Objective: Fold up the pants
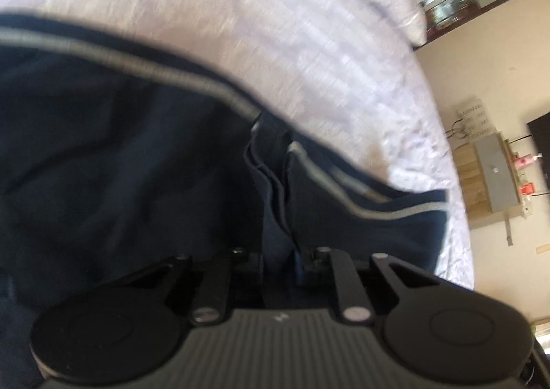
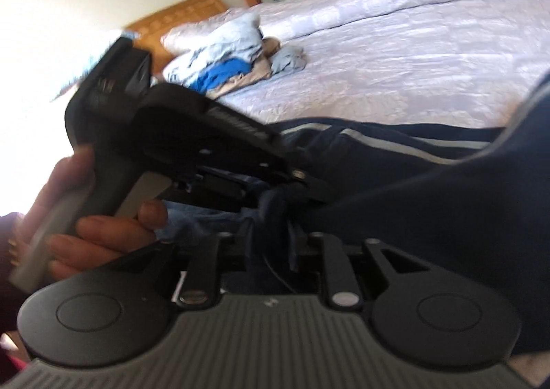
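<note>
Left gripper (image 1: 280, 251) clamped narrow on a bunched fold of the navy track pants (image 1: 113, 148), cloth pinched right between its jaws, hem layers stacked just ahead of the tips; right gripper (image 2: 275, 244) likewise closed down on a twisted wad of the same pants (image 2: 429, 210), dark fabric filling the gap between its jaws and draping off to the right side of the frame.

Bed (image 1: 240, 11) biggest thing in both views, covered in a pale lilac quilted bedspread (image 2: 395, 45); pants lifted partly off it, rest of the legs lying across the spread, grey side stripe (image 1: 137, 62) running along the leg edge, second striped leg edge (image 1: 395, 213) further right; frames motion-blurred.

Right wrist view: left gripper body (image 2: 192, 145) seen side-on just above and left of the right one, tips meeting the same bunch of cloth, the two tools close together; person's left hand (image 2: 86, 220) wrapped round its grey handle, one finger on the trigger.

Pile of clothes (image 2: 233, 59) well apart at the far side of the bed, light blue, bright blue and tan pieces; wooden headboard (image 2: 178, 18) behind it.

Left wrist view background: grey wall unit (image 1: 495, 176) on the cream wall; small red item (image 1: 527, 188) beside it, too small to name.
</note>
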The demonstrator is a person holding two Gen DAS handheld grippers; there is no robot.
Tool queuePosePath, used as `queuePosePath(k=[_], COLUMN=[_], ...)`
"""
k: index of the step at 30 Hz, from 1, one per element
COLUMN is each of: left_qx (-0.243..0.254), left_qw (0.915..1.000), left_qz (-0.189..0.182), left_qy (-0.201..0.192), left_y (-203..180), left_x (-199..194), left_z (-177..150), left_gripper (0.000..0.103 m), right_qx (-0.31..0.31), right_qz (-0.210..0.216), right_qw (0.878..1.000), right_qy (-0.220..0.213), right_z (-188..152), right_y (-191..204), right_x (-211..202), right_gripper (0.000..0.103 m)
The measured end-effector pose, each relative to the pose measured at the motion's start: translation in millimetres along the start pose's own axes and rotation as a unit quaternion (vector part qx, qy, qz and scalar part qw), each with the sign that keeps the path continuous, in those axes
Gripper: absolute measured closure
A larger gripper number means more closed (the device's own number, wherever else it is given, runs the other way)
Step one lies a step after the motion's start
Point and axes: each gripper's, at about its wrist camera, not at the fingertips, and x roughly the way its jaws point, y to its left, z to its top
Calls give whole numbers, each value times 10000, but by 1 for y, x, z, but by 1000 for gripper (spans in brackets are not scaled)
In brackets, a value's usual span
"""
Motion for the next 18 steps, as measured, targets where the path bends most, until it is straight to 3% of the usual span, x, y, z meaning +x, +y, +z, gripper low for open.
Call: queuePosePath(k=[2, 5, 7, 9, 11, 12, 13, 14, 15, 17, 18], left_qx=[449, 1040, 930, 770, 654, 653, 635, 593, 574, 631, 698], left_qw=[9978, 9884, 9904, 9929, 9933, 9926, 9923, 9928, 9930, 9921, 9910], left_qz=[-17, 284, 216, 305, 510, 641, 747, 777, 792, 860, 928], left_qy=[-496, -1073, -995, -848, -800, -794, -753, -693, -669, -664, -661], left_y=[-11, -22, -16, -10, -5, -1, 0, 3, 5, 9, 8], left_x=[-19, -42, -44, -36, -23, -19, -13, -9, -6, -1, 2], left_z=[0, -3, -2, -1, -1, -3, -5, -6, -8, -13, -14], left_gripper=[90, 90, 90, 90, 90, 90, 90, 89, 89, 88, 88], right_qx=[121, 310, 732, 1233, 1407, 1510, 1653, 1794, 1844, 1475, 1426], right_qz=[-76, -632, -1090, -1446, -1662, -1653, -1513, -1363, -1371, -1992, -2079], right_qw=[9994, 9926, 9818, 9702, 9679, 9690, 9710, 9719, 9722, 9681, 9669], right_qy=[-321, -994, -1376, -1501, -1258, -1049, -834, -676, -460, -369, -400], right_z=[1, 3, 12, 27, 43, 46, 50, 51, 53, 54, 49], right_y=[-11, -37, -68, -103, -130, -139, -149, -156, -159, -151, -146], right_x=[-30, -82, -107, -116, -104, -94, -81, -68, -53, -32, -33], right_gripper=[66, 66, 63, 49, 36, 37, 43, 88, 92, 92, 91])
